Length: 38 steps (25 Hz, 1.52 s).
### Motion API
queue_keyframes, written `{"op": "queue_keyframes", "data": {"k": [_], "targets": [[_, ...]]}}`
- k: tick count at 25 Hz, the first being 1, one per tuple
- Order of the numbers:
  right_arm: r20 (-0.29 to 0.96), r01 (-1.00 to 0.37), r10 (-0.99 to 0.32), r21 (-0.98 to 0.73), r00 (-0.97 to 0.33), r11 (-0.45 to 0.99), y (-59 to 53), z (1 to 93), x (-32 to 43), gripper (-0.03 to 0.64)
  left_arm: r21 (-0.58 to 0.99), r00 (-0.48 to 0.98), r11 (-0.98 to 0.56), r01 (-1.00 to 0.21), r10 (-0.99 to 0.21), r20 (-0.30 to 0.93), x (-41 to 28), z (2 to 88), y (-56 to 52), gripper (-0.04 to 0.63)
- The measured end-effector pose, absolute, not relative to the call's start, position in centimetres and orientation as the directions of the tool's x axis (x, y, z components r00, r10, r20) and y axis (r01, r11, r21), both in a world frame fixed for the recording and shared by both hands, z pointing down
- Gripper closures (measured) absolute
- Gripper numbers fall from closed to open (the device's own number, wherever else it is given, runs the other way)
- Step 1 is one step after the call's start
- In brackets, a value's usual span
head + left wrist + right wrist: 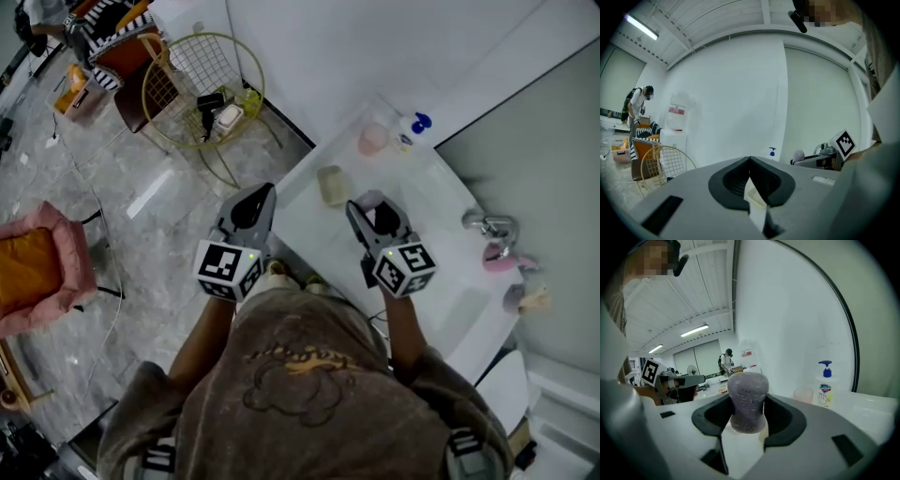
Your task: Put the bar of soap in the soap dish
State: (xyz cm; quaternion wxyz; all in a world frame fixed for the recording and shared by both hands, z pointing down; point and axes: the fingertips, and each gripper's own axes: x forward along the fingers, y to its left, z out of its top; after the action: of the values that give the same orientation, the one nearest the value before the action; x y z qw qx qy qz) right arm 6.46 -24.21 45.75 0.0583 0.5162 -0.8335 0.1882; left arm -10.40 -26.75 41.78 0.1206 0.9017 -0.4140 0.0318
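The purple bar of soap [747,399] is clamped in the right gripper [370,208]. The left gripper [255,202] is closed on nothing. The soap dish [330,185] lies on the table [441,234], at ten o'clock from the right gripper. If released early, the soap could be dropped beside the dish.

Nothing legible — soap [747,401] embossing, pump bottle [825,389] label blurred

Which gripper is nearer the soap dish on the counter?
Right. The right gripper, holding the purple soap, is just right of the soap dish; the left gripper hangs beyond the counter edge, further left.
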Motion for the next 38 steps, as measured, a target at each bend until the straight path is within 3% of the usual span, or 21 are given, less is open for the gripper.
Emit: {"op": "queue_keyframes", "data": {"k": [17,38], "targets": [[0.473,-0.873,-0.736,-0.212,-0.485,0.439,-29.5,54.2,6.8,0.403,0.204,0.66,-0.629,-0.751,-0.729,0.182,-7.4,43.4,-28.0,0.591],[0.68,-0.891,-0.604,-0.171,-0.416,0.421,-31.4,64.2,6.1,0.399,0.214,0.629,-0.592,-0.777,-0.735,0.254,-9.4,45.9,-26.9,0.591]]}}
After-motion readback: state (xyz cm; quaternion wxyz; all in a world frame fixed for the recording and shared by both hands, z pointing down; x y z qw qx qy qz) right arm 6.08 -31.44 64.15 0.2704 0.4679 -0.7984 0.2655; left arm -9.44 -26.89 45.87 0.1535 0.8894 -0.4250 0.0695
